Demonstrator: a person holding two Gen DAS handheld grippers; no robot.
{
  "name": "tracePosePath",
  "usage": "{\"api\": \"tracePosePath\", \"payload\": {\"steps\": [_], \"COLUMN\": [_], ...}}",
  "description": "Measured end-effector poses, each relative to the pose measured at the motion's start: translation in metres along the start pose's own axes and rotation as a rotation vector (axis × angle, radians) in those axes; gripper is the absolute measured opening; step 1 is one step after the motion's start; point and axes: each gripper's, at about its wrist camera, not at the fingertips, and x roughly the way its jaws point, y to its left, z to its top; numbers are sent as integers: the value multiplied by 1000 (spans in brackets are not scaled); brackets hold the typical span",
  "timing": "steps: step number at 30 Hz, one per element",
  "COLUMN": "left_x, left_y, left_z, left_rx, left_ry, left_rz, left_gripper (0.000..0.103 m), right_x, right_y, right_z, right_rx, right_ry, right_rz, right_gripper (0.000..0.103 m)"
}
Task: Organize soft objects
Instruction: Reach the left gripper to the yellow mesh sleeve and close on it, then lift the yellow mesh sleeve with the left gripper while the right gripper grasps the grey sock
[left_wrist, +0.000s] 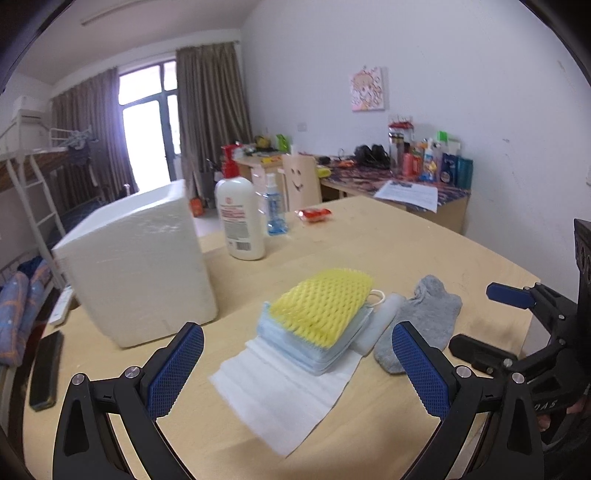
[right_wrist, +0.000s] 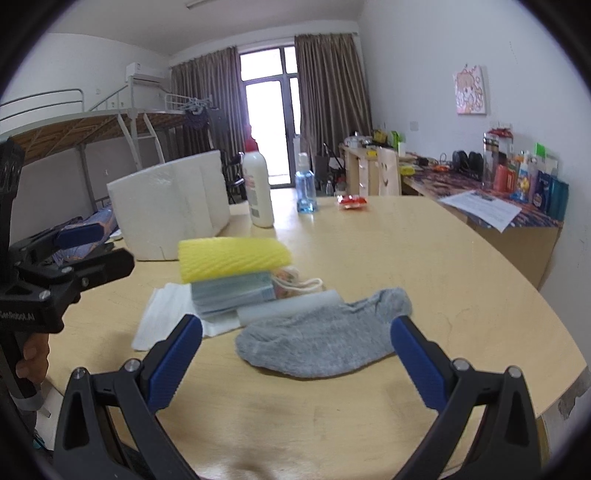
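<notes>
While flat, grey sock (right_wrist: 325, 341) lies crosswise, toe leftward.

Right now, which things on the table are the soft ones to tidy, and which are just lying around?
For the job:
yellow sponge
blue mask stack
white cloth
grey sock
foam box, maybe where they go

Just lying about:
lotion bottle
blue spray bottle
red packet
black case
</notes>
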Motion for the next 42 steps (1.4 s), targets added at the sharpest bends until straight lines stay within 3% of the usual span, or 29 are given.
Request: {"api": "tracePosePath", "payload": {"steps": [7, 13, 19, 23, 24, 31, 33, 35, 38, 42], "left_x": [35, 62, 81, 88, 89, 80, 79, 79, 78, 72], "left_y": [-7, -4, 1, -1, -1, 7, 11, 16, 24, 29], "left_z": [10, 15, 14, 11, 10, 12, 13, 13, 13, 12], "left_rx": [44, 52, 60, 84, 86, 52, 23, -6, -46, -70], "left_ry": [69, 142, 181, 193, 191, 89, 86, 78, 68, 36], "left_rz": [-20, -68, -81, -103, -102, -150, -179, -196, -209, -228], "left_gripper": [102, 93, 82, 64, 58, 42, 28, 21, 14, 12], "right_x": [6, 15, 24, 29, 30, 34, 35, 35, 37, 43], "right_y": [-14, -23, -26, -27, -27, -24, -23, -23, -21, -17], "right_z": [0, 2, 4, 4, 4, 4, 3, 3, 4, 4], "right_rx": [25, 42, 38, 37, 34, 23, 18, 15, 12, -16], "right_ry": [19, 35, 53, 72, 75, 96, 102, 108, 121, 147], "right_rz": [-20, -17, -9, -6, -8, -17, -23, -20, -18, -6], "right_gripper": [103, 103, 103, 103, 103, 103, 103, 103, 103, 103]}}
